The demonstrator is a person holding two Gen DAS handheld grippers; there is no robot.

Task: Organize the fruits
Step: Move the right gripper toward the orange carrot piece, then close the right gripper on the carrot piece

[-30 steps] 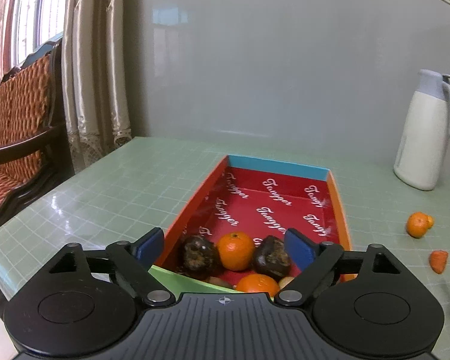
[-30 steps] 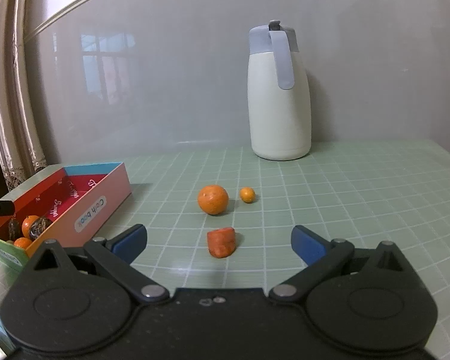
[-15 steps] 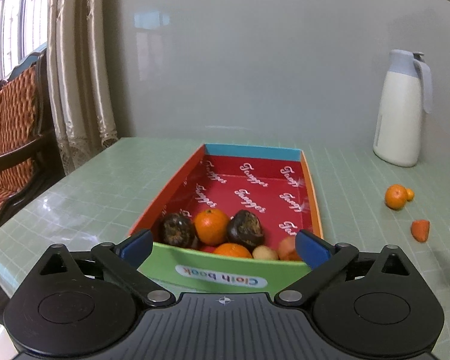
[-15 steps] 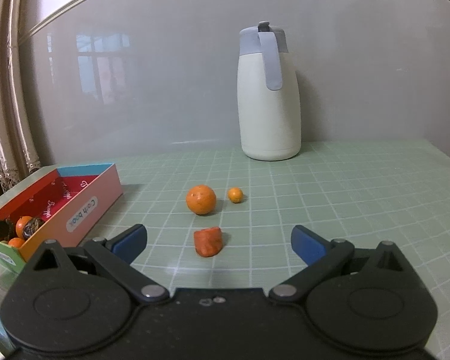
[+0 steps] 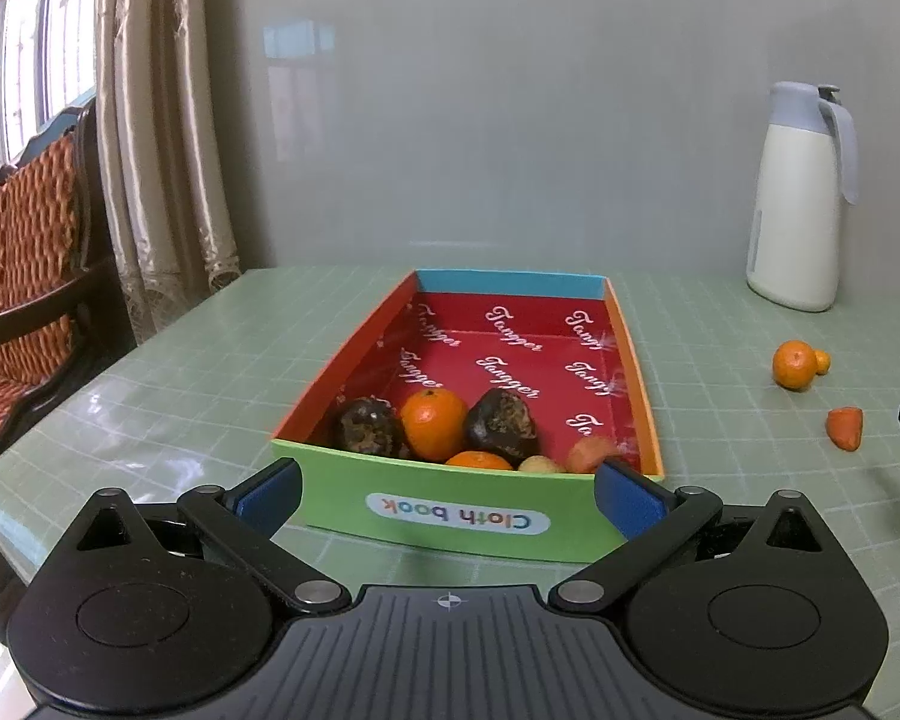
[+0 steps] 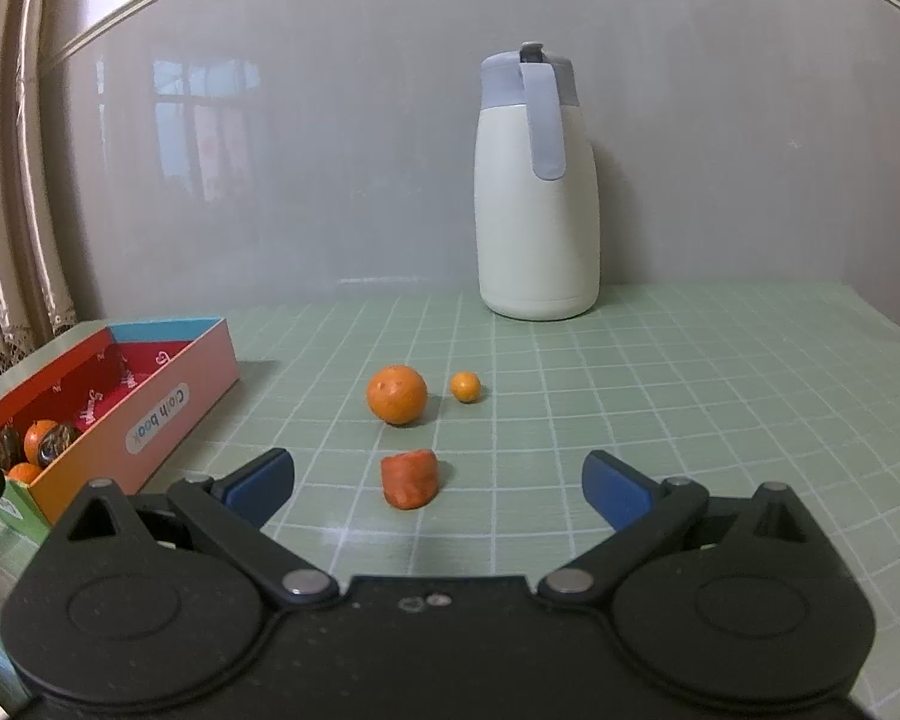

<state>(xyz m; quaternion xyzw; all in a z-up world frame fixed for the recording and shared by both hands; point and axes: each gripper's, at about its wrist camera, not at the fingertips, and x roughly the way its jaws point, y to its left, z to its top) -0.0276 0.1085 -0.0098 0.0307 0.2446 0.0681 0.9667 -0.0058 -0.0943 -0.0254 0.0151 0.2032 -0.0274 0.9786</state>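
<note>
Fruit box [image 5: 450, 516] on green surface [image 5: 210, 372], long axis running away toward wall. Left gripper [image 5: 447, 495] fingers just spread wide, empty, flanking near end. Right gripper [image 6: 438, 483] fingers released, carrot piece [image 6: 409, 478] ahead.

We observed a glossy grey wall [image 5: 510, 120] behind the table [image 5: 210, 360], whose top carried a pale green grid pattern. The wall surface reflected a window. At the left, beige curtains [image 5: 150, 120] hung beside a daylit window [image 5: 24, 48]. A dark wooden chair [image 5: 24, 240] with orange woven upholstery stood near the table's left edge.
</note>
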